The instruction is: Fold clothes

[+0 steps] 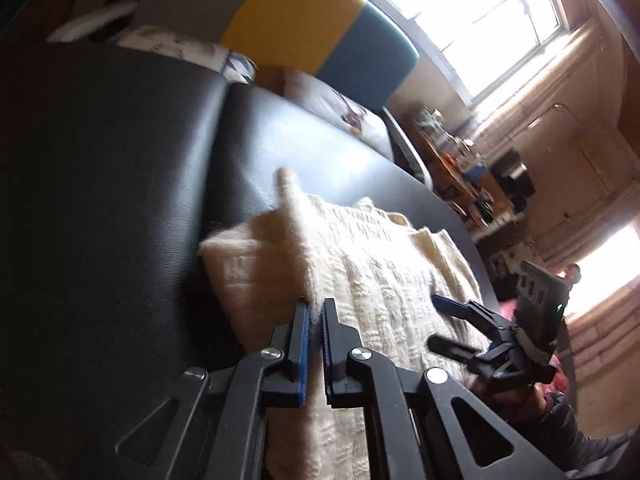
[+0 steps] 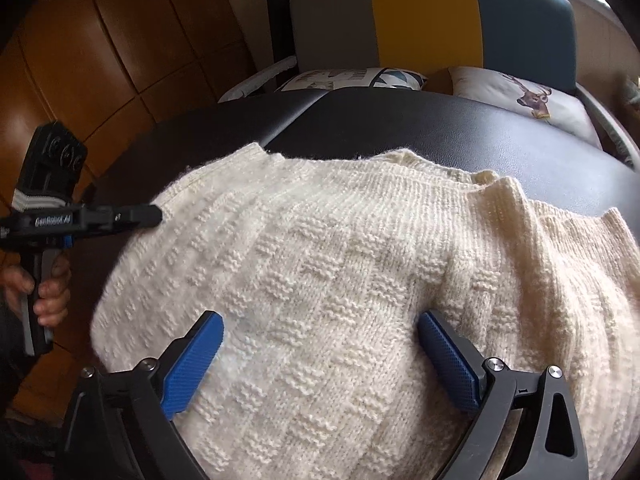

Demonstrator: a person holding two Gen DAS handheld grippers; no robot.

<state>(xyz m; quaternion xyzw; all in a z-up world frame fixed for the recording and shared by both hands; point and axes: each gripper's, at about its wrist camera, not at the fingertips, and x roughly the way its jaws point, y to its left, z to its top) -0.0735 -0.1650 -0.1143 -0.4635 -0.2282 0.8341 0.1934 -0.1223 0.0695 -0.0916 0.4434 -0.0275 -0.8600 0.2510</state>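
Left wrist: left tool (image 1: 316, 308) pinches the cream sweater (image 1: 360, 248); right tool (image 2: 320, 336) gapes wide over it.

Two black claws, left claw (image 1: 316, 308) and right claw (image 2: 320, 328), each have blue textured finger pads (image 2: 448, 356), silver pivot screws (image 1: 359, 354) and triangular cut-outs. White "GenRobot.AI" lettering (image 2: 52, 221) marks one; grey quilted sleeve (image 1: 568, 420).

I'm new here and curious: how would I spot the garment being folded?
Find the black padded bench before the striped chair. Spread across it lies the cream sweater, the only knitted, checker-textured thing there, unlike the printed pillows behind.
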